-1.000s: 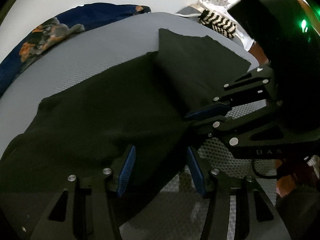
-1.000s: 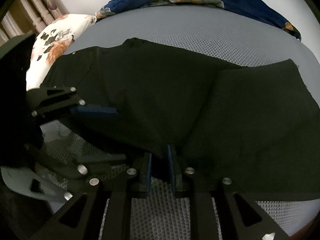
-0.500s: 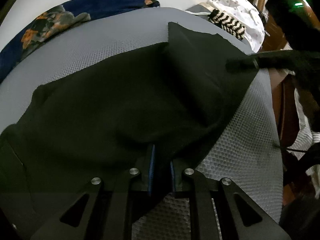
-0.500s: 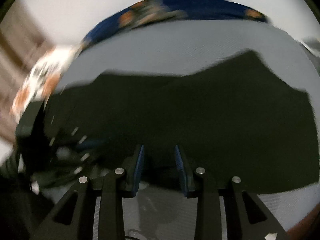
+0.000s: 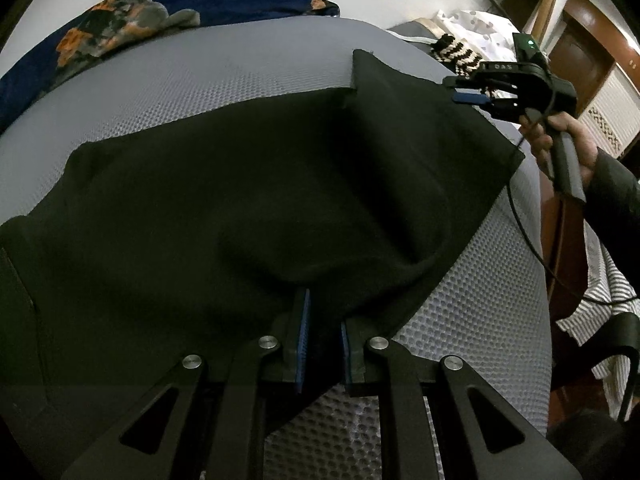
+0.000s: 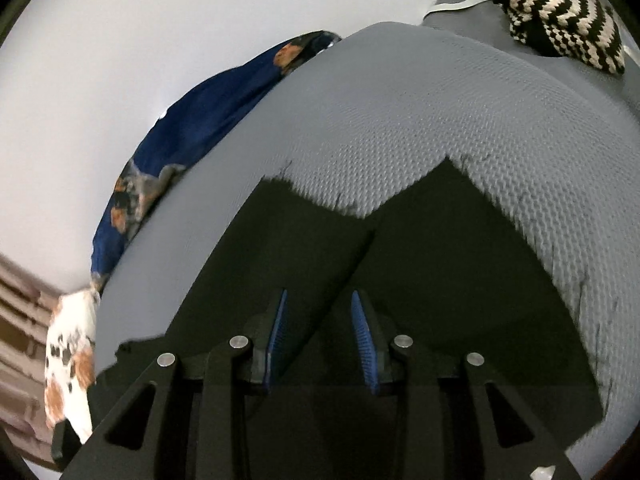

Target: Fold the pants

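The black fabric pants [image 5: 248,200] lie spread on the grey mesh-textured mattress [image 5: 200,76] of a bed, with the two leg ends [image 6: 400,240] lying side by side and meeting in a seam line.

Left gripper [image 5: 323,334]: closed on a raised fold of the black pants at their near edge. The blue pads [image 5: 302,336] pinch the cloth, which rises into a ridge just ahead of the jaws.

Right gripper [image 6: 320,332]: jaws parted, having just been opening. The blue pads [image 6: 276,332] stand apart above the pants near the leg ends, and no cloth is pressed between them. In the left wrist view, the same gripper [image 5: 466,90] is above the far right corner of the pants, carried by a hand [image 5: 560,140] with a dark sleeve.

A dark blue floral blanket [image 5: 120,28] lies along the far edge of the mattress. A black-and-cream zigzag knitted item [image 6: 560,16] lies beyond the mattress.
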